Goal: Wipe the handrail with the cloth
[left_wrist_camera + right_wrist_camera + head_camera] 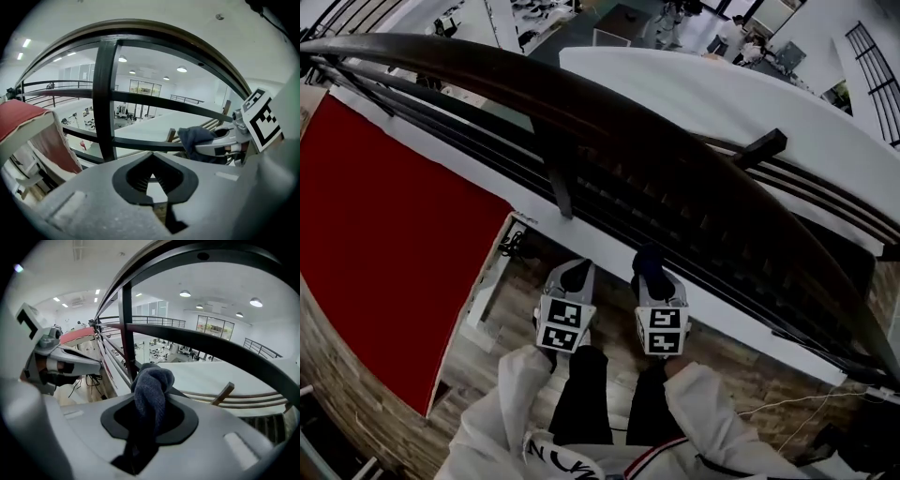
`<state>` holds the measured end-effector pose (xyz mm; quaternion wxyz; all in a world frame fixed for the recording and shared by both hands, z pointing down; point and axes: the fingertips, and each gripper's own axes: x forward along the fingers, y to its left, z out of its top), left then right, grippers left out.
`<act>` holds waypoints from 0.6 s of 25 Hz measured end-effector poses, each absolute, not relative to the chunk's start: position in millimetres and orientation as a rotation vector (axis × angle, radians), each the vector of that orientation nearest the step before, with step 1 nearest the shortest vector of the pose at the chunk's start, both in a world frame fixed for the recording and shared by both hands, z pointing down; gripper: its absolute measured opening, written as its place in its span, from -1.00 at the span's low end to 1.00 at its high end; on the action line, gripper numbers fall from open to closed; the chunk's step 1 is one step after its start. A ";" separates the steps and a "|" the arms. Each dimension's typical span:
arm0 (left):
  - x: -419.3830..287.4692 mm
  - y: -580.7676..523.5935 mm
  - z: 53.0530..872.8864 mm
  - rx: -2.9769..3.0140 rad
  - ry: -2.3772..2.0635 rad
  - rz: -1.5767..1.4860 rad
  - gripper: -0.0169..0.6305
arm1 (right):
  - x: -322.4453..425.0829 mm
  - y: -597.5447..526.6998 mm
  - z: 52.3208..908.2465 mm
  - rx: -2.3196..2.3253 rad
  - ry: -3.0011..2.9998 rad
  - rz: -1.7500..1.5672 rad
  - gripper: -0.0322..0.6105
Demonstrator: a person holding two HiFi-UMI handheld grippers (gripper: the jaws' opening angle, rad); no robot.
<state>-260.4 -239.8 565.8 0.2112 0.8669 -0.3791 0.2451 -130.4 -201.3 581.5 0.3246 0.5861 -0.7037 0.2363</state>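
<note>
So, wiping hasn't really started as far as I can tell. The dark curved wooden handrail [609, 131] runs across the top of the head view, and both tools sit well below it, down by the person's legs and the wooden floor.

The right gripper [651, 279] has the crumpled blue-grey cloth [152, 385] pinched between its jaws. In the right gripper view the fabric bunches up out of the jaw opening, with a tail hanging down through it. So the grab part looks done. The cloth isn't touching the rail though: in that view the rail arcs overhead, apart from the fabric.

The left gripper [575, 277] is right beside the right one. Its jaws are closed together with nothing between them; you can see straight through the little gap to the black metal railing bars [104, 98] beyond.

I can't spot any wet streak or clean patch on the rail, but it's dark and glossy, so that doesn't tell me much. My read: cloth in hand, then everything else is left to do. It needs lifting up onto the top of the rail and running along it.
</note>
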 end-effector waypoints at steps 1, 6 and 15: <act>-264.8 -244.7 568.9 2.412 -1.055 0.674 -0.94 | -137.3 -213.3 584.2 1.536 -1.853 0.616 -0.62; -277.3 -274.9 589.1 2.396 -1.073 0.623 -0.94 | -160.4 -266.7 599.5 1.561 -1.873 0.632 -0.62; -287.8 -326.4 636.1 2.384 -1.099 0.588 -0.94 | -202.2 -338.6 635.4 1.552 -1.957 0.639 -0.61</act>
